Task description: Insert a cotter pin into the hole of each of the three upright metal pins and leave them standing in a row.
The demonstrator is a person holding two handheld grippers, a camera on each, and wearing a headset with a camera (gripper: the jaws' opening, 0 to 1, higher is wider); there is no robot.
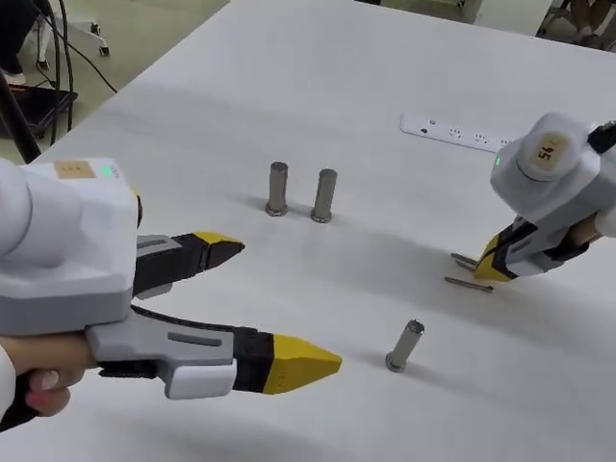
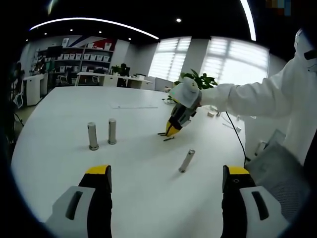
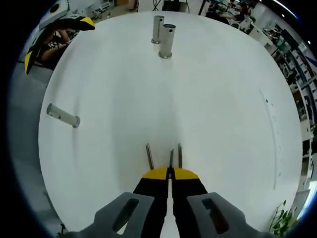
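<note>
- At the right gripper (image 3: 171, 171), the jaws are pinched together on 1 thin cotter pin (image 3: 171, 157) down at the table (image 3: 223, 99); that shallow nip could let it swivel on lifting.
- 2 loose cotter pins (image 3: 148, 156) lie just beside the tips and could get dragged or scattered.
- Left gripper (image 1: 289, 303) hangs with jaws wide, holding nothing.
- 2 upright metal pins (image 1: 277, 188) stand close together; a sideways push could topple either.
- Third metal pin (image 1: 404, 346) sits apart, seemingly tipped over, and may roll.
</note>
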